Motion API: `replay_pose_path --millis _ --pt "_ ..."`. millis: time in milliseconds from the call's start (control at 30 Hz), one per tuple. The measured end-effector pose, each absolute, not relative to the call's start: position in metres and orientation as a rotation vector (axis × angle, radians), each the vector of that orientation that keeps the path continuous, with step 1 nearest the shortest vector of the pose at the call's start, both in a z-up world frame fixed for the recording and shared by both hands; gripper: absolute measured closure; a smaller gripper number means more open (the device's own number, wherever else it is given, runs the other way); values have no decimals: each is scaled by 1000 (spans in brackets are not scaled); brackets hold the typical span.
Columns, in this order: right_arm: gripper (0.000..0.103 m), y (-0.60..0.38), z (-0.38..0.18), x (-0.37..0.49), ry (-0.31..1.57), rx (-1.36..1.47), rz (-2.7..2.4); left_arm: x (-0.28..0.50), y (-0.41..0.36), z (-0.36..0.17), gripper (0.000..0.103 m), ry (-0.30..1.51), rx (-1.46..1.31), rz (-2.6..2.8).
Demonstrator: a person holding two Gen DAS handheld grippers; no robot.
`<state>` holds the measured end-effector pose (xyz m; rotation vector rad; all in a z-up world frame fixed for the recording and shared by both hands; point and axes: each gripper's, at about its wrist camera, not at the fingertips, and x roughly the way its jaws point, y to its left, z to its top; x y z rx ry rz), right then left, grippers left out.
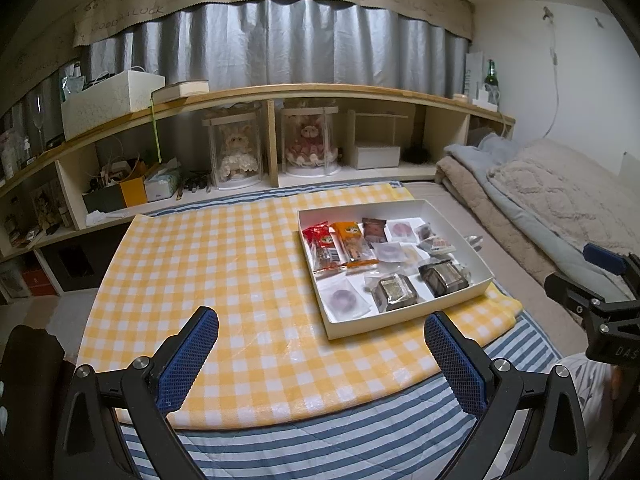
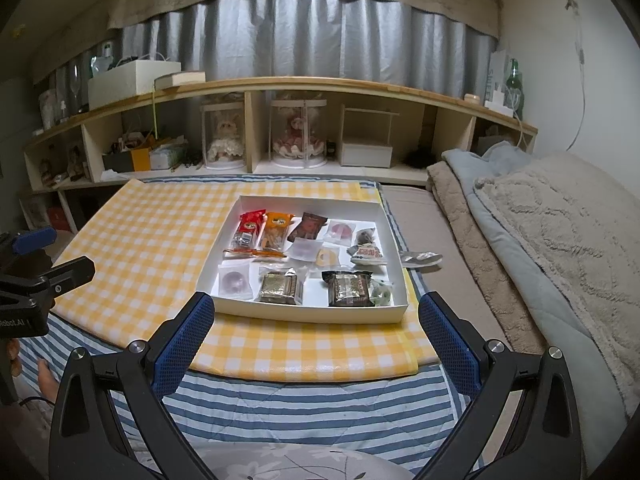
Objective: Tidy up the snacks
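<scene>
Both claws were held clear of the work, empty: left gripper (image 1: 321, 338) had jaws spread wide over the near edge of the checked cloth (image 1: 208, 256), and right gripper (image 2: 312, 322) had jaws equally wide apart, framing the near wall of the white box (image 2: 308, 312). The box sat on the cloth toward its right edge, near-right corner close to where the cloth ended over the striped blanket (image 2: 280, 400). Snacks were already inside: red pkt (image 2: 249, 230) and orange pkt (image 2: 275, 232) at the far-left corner, dark brown pkt (image 2: 308, 227) beside them, two foil-wrapped square cakes (image 2: 280, 286) along the near wall, and several clear sachets w/ round contents between. One silver wrapper (image 2: 422, 258) lay outside, just beside the box's right wall, off the cloth on the bedding. Risks, as judged: box appeared thin card, shallow-walled and light, so a push from a jaw could skid it on the glossy cloth toward the right edge; the bed underneath was prob. soft, so downward pressure could tilt the box and slide its contents. Film sachets were flat, slick and overlapping, so a pinch could lift two at once or slip off. Foil cakes looked soft; a hard squeeze could crush them. Blue finger pads (image 2: 186, 336) were mesh-textured, which should help grip. The stray wrapper lay flat on plush fabric; jaws might snag the blanket instead.
</scene>
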<state>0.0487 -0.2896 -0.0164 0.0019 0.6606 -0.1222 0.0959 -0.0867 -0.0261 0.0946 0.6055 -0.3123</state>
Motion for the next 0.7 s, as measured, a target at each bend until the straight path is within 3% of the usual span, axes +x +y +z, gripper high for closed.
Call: replay_pose_path --millis 700 --pt "0 -292 -17 49 661 0 -121 93 -89 -26 0 605 92 -308"
